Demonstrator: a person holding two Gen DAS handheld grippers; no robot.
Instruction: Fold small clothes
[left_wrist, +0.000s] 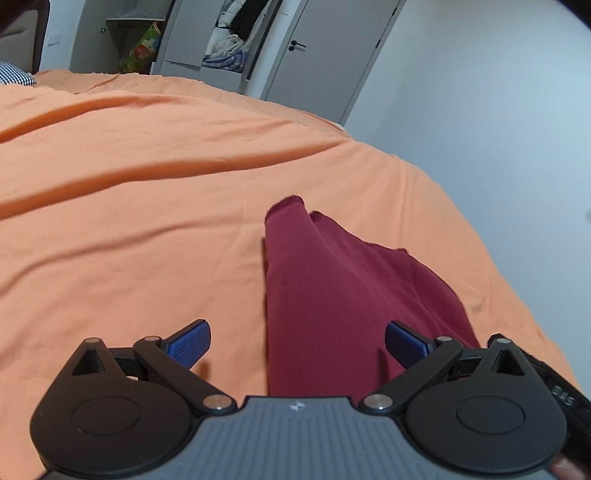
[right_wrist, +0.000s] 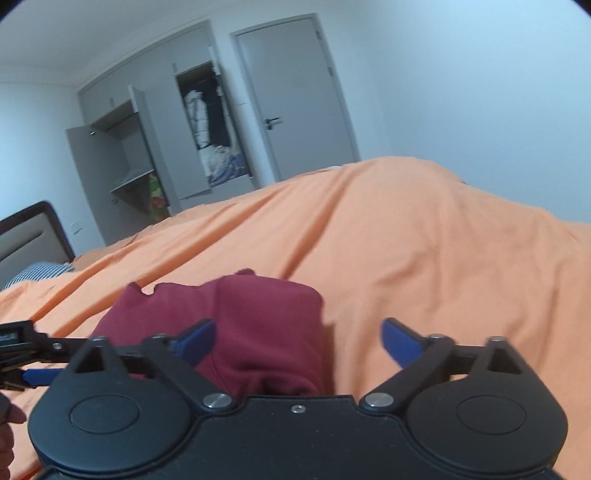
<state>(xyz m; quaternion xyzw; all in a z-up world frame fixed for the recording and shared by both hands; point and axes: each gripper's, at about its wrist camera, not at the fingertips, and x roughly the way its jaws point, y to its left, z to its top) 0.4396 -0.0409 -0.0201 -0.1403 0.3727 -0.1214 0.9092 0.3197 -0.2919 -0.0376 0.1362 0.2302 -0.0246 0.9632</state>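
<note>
Left wrist: maroon garment (left_wrist: 332, 295) between spread fingers (left_wrist: 190, 345).

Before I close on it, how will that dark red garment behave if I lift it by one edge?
Probably floppy: the dark red garment lies in soft folds on the orange bedcover, so a lifted edge should drape and unfold. It looks thin and likely light. The ribbed knit seems grippy rather than slippery. Both the left gripper and right gripper are open.
</note>
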